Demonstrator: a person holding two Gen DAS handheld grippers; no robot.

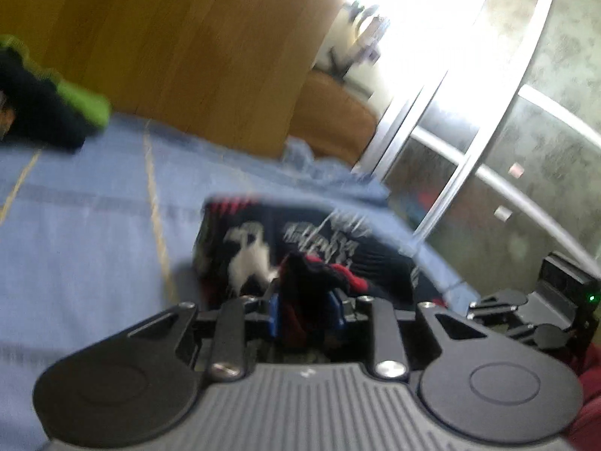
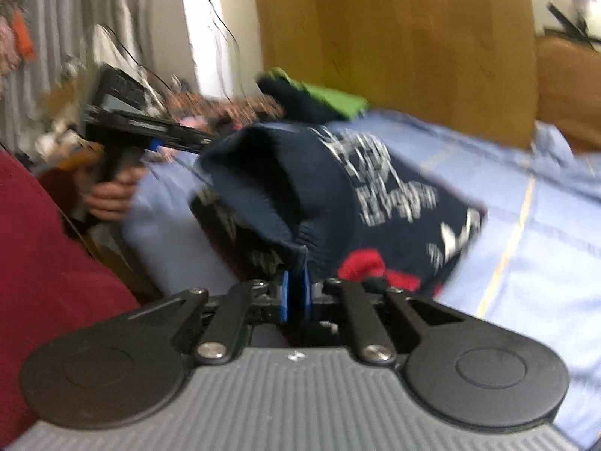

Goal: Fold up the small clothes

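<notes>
Navy garment (image 2: 338, 195), two hand-held grippers, one green-trimmed garment (image 2: 319, 101)

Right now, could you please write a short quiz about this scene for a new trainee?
1. True or false: the right gripper is shut on the navy printed garment.
2. What colour is the bedsheet?
3. The left gripper is: A) open above the bed, B) shut on the garment's fabric, C) holding the green and dark garment.

Key: 1 true; 2 light blue; 3 B.
</notes>
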